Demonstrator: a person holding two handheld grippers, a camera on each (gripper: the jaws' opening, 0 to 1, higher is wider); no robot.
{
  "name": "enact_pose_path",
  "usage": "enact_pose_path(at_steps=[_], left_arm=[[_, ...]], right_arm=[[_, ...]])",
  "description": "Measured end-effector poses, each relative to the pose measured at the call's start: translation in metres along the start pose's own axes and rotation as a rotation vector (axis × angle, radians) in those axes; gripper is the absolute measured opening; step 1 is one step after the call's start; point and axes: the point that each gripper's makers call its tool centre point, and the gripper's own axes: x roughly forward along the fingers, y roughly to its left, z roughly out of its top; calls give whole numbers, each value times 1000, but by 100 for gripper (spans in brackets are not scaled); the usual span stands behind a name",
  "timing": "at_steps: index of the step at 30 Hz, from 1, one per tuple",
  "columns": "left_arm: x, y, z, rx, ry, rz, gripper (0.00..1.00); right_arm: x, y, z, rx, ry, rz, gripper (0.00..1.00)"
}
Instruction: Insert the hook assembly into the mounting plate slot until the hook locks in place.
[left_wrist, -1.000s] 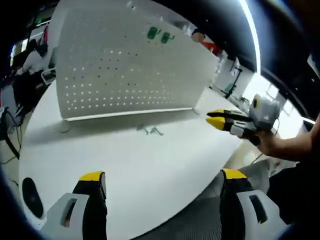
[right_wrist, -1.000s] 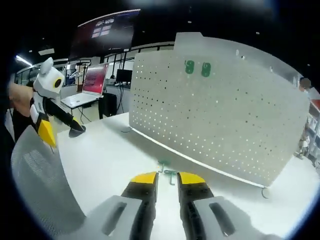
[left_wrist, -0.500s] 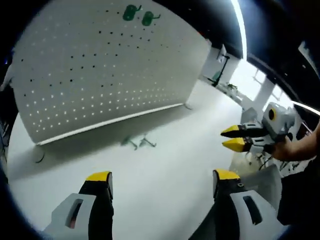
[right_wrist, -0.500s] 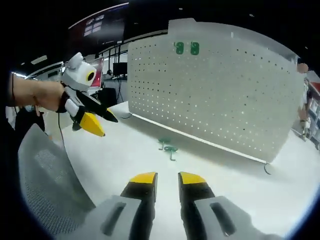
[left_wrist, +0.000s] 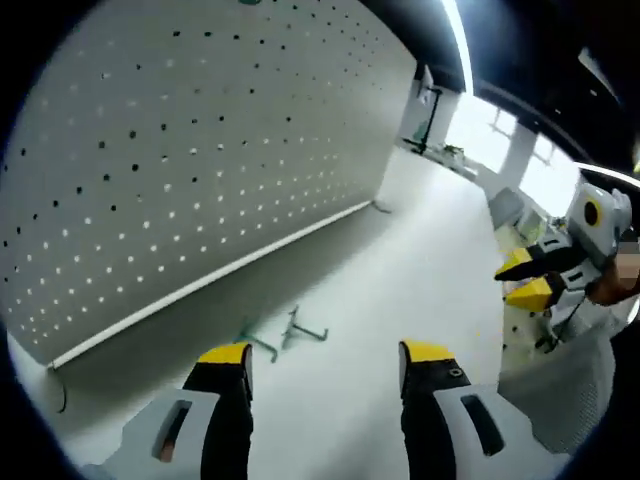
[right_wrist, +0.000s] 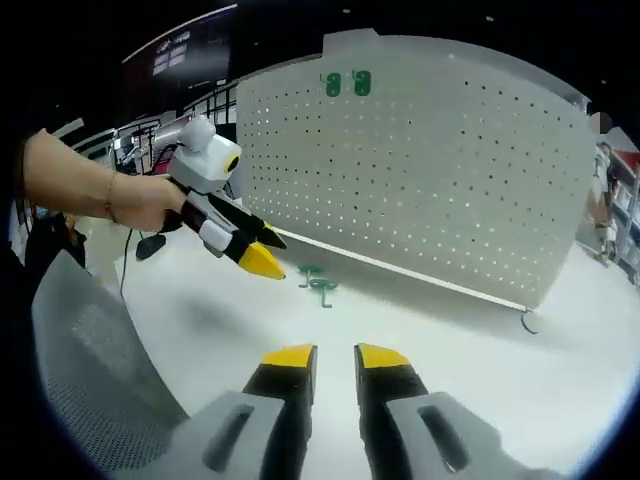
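Left gripper (left_wrist: 325, 357) hovers over the white table (left_wrist: 420, 250) with its yellow-tipped jaws spread wide and nothing between them. Just ahead of the jaws lie two small green wire hooks (left_wrist: 285, 332), loose on the smooth tabletop, close to the foot of the pegboard (left_wrist: 180, 150). That board is a flat, pale sheet with even rows of small round holes, standing upright on thin feet. In the right gripper view the left gripper (right_wrist: 262, 255) reaches in, held by a hand (right_wrist: 150, 200), its tips just beside the hooks (right_wrist: 318, 284) on the table (right_wrist: 480, 340). Two more green hooks (right_wrist: 347, 84) hang high on the pegboard (right_wrist: 450, 170). Right gripper (right_wrist: 333, 357) is held back from the hooks, its jaws nearly together with a narrow gap and gripping nothing. A grey mesh chair back (right_wrist: 90, 370) sits at the table edge.
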Motion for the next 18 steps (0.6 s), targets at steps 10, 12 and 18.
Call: enact_pose_path(at_steps=[10, 12, 18], left_arm=[[40, 14, -9, 26, 78, 41, 31], [44, 14, -11, 7, 88, 35, 29], [59, 27, -17, 74, 135, 46, 23]], right_arm=[[1, -23, -11, 92, 6, -37, 12], [1, -30, -12, 92, 8, -52, 12], [-1, -38, -16, 88, 19, -66, 12]])
